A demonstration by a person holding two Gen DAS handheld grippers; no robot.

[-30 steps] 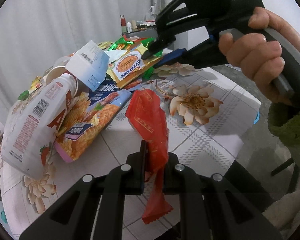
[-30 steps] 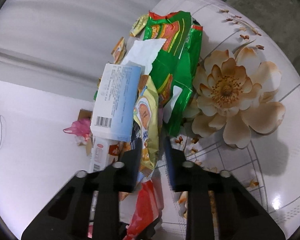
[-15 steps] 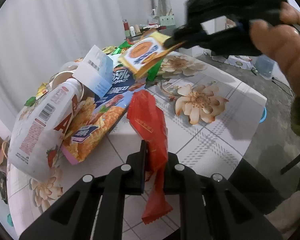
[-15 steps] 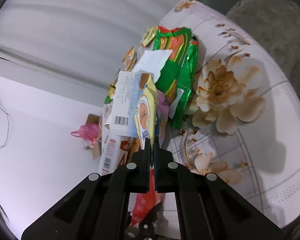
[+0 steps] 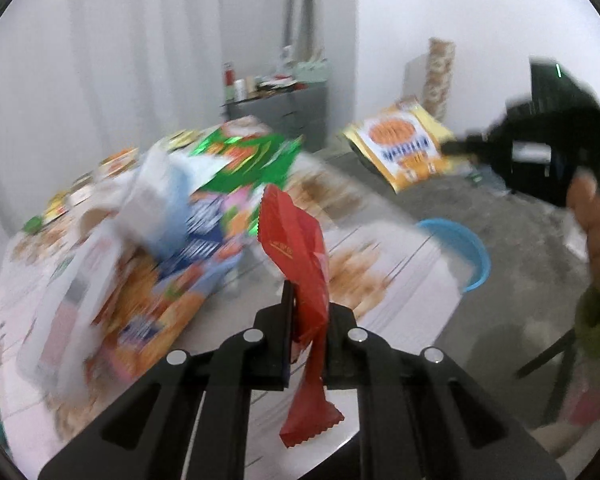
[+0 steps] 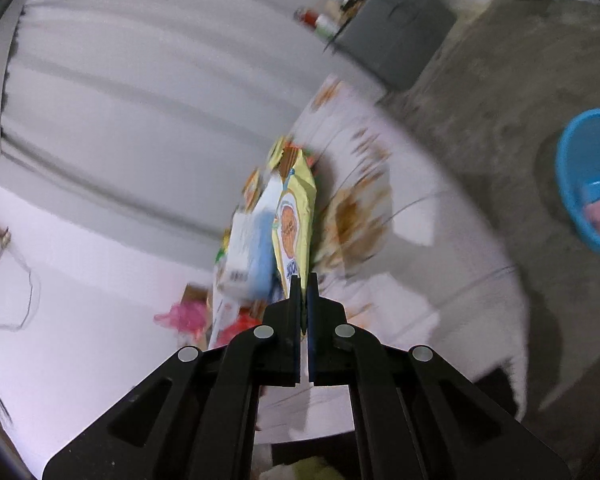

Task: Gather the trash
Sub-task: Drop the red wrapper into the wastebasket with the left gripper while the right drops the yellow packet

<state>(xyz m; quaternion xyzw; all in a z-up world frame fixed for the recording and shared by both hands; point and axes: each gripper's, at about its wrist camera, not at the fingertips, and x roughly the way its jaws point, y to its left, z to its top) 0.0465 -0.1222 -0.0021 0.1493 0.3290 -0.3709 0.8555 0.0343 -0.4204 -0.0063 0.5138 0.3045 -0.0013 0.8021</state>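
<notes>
My left gripper (image 5: 306, 312) is shut on a red wrapper (image 5: 296, 248), held above the table's near edge; its tail hangs below the fingers. My right gripper (image 6: 304, 284) is shut on a yellow snack packet (image 6: 296, 216), lifted clear of the table. In the left wrist view that packet (image 5: 404, 144) hangs in the air to the right, beyond the table edge, above the floor. A blue bin (image 5: 460, 248) stands on the floor right of the table; in the right wrist view it (image 6: 576, 184) holds pink and blue scraps. Both views are blurred.
A heap of trash (image 5: 172, 216) covers the left of the flowered table (image 5: 380, 264): a green bag (image 5: 248, 152), a white and blue carton, orange bags. A grey cabinet (image 5: 284, 112) stands behind. A pink bag (image 6: 184, 316) lies on the floor.
My right gripper closed on the yellow packet, lifted it off the pile and swung it right, out past the table edge. My left gripper rose with the red wrapper.
</notes>
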